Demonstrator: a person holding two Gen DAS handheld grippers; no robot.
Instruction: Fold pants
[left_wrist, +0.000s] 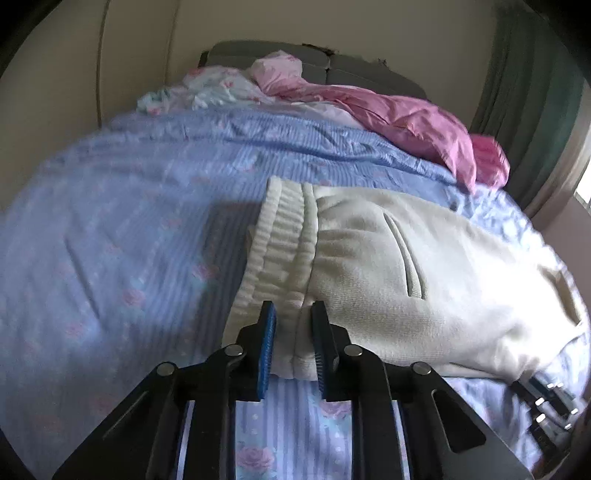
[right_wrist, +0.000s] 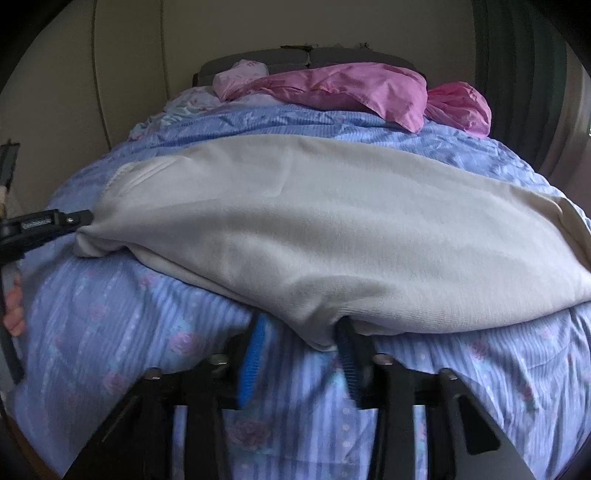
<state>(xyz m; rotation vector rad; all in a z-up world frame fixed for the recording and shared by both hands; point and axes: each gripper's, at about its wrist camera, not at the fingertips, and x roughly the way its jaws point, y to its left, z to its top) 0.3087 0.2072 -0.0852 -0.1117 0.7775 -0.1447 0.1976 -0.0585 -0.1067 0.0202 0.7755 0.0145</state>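
Tongs on your left pinch the waistband corner of the cream pants; your right tongs sit spread around the near leg edge. Lying on the bed, the pants' long axis runs crosswise between your hands, waistband leftward.
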